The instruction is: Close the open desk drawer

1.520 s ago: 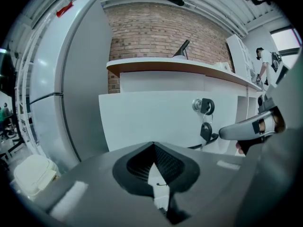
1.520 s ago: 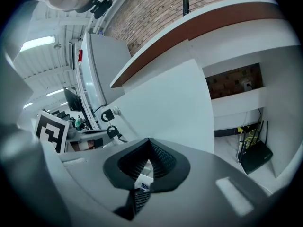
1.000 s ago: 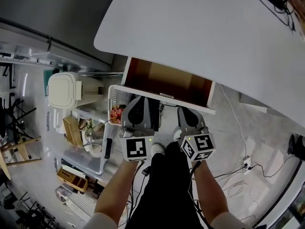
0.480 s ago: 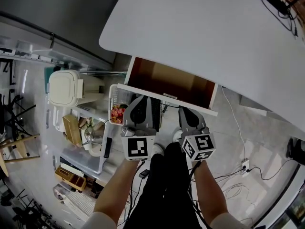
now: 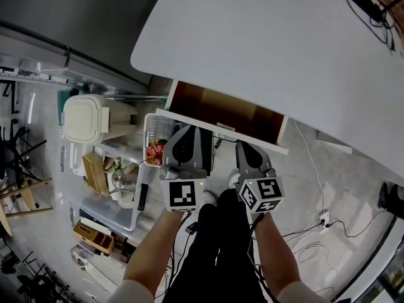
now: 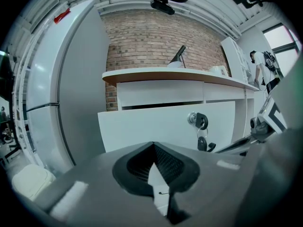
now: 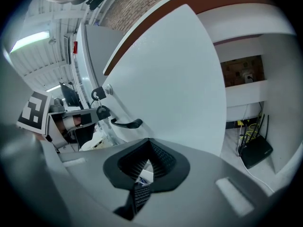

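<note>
The white desk has its drawer pulled out, brown inside, with a white front panel. My left gripper and right gripper are both just below that panel, tips at or close to its face. Each is shut with nothing held. In the left gripper view the drawer front fills the middle, with a key in its lock, just beyond the left gripper. In the right gripper view the drawer front rises right above the right gripper, and the key hangs at its left.
A white lidded bin, a wire basket and a cluttered low shelf stand to the left. Cables and a power strip lie on the floor at right. A black router sits under the desk. The person's dark trousers are below the grippers.
The visible brown inside of the drawer has narrowed a little; the front panel sits slightly nearer the desk edge. Both grippers stay shut at the panel.
</note>
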Available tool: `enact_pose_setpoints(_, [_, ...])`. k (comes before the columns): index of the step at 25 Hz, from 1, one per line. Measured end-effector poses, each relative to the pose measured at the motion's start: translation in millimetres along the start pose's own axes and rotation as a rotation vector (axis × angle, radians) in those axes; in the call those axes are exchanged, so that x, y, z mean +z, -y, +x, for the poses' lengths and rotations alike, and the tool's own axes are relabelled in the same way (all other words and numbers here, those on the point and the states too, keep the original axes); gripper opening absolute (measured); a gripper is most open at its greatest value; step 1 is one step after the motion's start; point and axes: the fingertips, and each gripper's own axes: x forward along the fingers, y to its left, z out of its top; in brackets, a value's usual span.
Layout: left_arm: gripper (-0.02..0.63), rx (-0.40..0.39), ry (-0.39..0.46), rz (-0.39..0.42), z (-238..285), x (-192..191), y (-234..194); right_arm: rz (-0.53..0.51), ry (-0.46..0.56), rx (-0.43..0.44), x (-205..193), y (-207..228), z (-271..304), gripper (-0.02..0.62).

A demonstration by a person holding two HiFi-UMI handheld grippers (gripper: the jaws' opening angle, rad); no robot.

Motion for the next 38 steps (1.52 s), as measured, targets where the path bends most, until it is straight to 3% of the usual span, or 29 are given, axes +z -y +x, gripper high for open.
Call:
enact_pose_setpoints(10, [0.002,-0.003,-0.043,-0.025,15,-7,-3,0.009,-0.001,-0.015,9,10,12,0.024])
enact_pose_setpoints(24, [0.002,0.002,-0.007,-0.029,48,12,-7,0.014,0.012,-0.012,30,27,31,0.023])
enact_pose_setpoints(38, [0.002,-0.001,-0.034,-0.020,80,14,-10,0.016,0.004,-0.011,49,46,52,0.025])
